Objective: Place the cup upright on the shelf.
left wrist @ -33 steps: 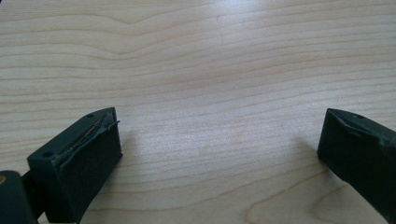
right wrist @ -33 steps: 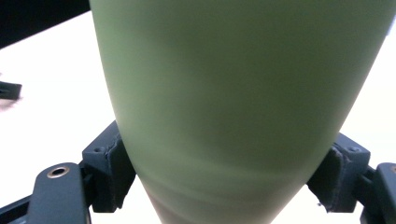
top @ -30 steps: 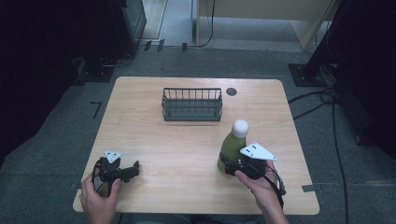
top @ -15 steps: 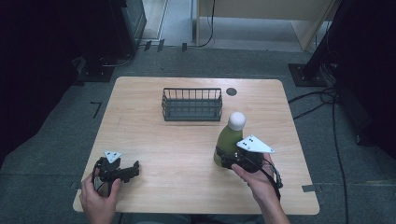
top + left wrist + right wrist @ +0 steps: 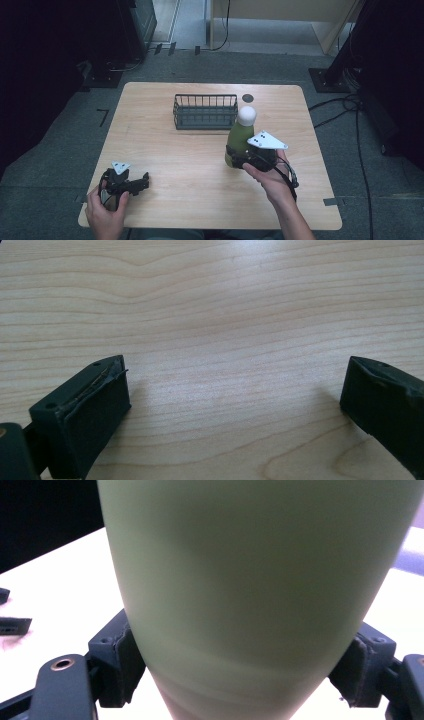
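Right hand-held gripper (image 5: 239, 159) pinches the green bottle (image 5: 239, 141), hiding its base; left hand-held gripper (image 5: 140, 183) spread.

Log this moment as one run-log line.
right claw: shut on green bottle | left claw: open, on table | wire basket: empty

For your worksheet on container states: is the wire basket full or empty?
Empty. Through the wire basket the high view shows bare floor; the green bottle stands outside it.

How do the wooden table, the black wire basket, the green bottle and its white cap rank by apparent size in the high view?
1. Light wooden table
2. Black wire basket
3. Green bottle, partly hidden by the right claw, so its rank below the basket is unsure
4. Round white cap
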A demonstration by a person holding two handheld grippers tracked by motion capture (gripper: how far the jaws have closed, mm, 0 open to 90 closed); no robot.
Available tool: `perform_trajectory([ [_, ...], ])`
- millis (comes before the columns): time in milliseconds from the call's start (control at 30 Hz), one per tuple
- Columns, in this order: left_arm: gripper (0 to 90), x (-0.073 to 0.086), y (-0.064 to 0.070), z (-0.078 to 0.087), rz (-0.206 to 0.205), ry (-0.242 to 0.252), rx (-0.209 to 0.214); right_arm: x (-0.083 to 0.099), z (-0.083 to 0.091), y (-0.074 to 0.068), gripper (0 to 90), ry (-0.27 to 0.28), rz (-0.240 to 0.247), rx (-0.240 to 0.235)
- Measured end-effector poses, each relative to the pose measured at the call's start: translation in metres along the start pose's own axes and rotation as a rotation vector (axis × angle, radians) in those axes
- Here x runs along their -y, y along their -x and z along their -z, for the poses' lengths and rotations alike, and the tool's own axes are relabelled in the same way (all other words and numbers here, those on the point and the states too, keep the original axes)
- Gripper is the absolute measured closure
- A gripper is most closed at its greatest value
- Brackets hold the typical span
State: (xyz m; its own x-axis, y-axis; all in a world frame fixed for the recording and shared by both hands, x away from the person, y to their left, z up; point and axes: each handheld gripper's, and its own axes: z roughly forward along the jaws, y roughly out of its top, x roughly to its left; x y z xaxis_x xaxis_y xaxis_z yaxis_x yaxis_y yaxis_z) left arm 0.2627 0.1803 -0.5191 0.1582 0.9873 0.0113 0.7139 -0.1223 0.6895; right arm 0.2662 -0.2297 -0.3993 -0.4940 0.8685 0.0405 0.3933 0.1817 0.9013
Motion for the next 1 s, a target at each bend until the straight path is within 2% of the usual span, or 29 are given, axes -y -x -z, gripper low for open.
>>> perform_trajectory([
  [467,0.0,0.0,0.0,0.0,0.0,-0.001,0.001,-0.037,-0.014,0.002,20.8,0.028,0.014,-0.005],
  [900,0.0,0.0,0.0,0.0,0.0,-0.003,0.001,-0.069,-0.032,0.01,20.8,0.043,0.029,0.009],
  [1000,0.0,0.0,0.0,0.0,-0.001,-0.002,0.0,-0.079,-0.041,0.015,20.8,0.038,0.029,0.015],
])
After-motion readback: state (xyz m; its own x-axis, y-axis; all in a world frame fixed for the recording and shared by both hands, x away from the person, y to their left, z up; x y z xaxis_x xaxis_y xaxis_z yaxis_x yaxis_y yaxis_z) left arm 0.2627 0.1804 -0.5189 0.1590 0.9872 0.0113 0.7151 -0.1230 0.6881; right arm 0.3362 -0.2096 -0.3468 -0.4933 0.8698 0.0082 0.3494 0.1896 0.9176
